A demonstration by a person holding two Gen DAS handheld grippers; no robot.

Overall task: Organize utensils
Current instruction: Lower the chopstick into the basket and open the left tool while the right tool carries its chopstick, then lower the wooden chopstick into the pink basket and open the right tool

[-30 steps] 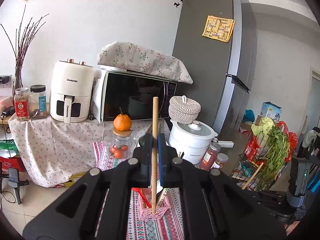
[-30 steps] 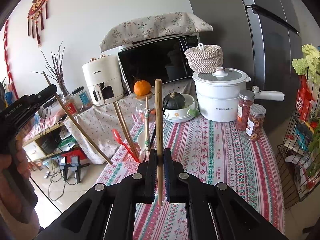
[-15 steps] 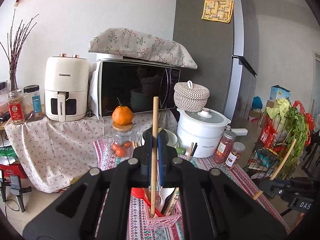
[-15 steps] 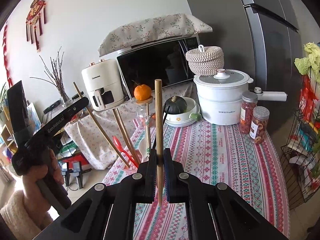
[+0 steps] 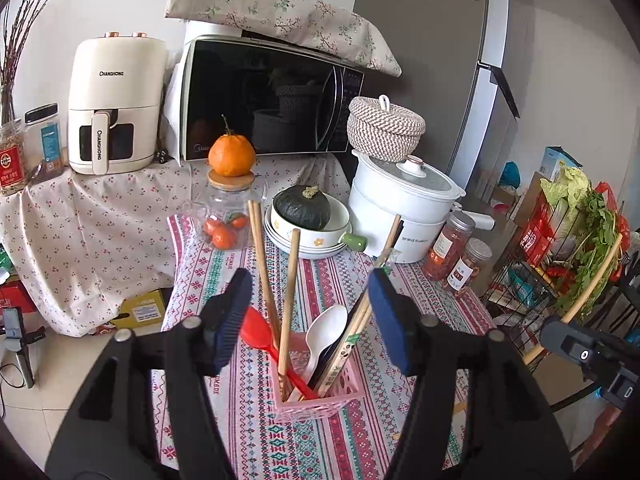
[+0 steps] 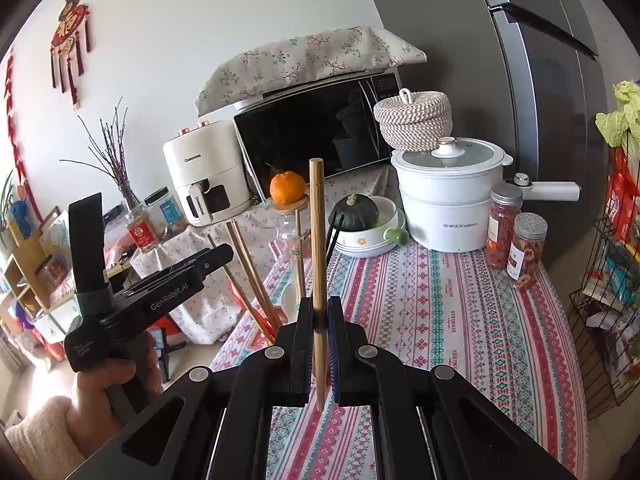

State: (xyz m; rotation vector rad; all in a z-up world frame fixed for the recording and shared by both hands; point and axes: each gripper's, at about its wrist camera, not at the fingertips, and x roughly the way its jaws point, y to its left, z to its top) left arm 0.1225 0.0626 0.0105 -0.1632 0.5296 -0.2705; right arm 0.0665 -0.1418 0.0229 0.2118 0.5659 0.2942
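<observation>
Left wrist view: the left gripper [image 5: 310,312] hangs above a pink slotted utensil basket [image 5: 320,398] on the patterned tablecloth [image 5: 420,292], and its jaws are opening, the blue pads standing well apart with nothing pressed between them. A wooden chopstick [image 5: 289,300] stands in the gap, its lower end down inside the basket and its top leaning free, so it looks to be resting on the basket, not on the pads. The basket also holds a white spoon [image 5: 326,330], a red spatula [image 5: 260,330], a pair of long wooden chopsticks [image 5: 260,256] and some dark and printed chopsticks [image 5: 360,320] leaning to the right. Standing the utensils upright in one holder keeps them off the cloth and together, which fits the task.

In the right wrist view the right gripper [image 6: 319,332] is closed tight on a second wooden chopstick [image 6: 318,264], held upright with most of its length above the jaws and a short end below. Held that way, it is probably ready to be lowered tip first into the same basket. The person's hand [image 6: 116,384] grips the left tool's handle at the left edge. My guess is that the left hand needs to clear away before the right one can come in.
</observation>
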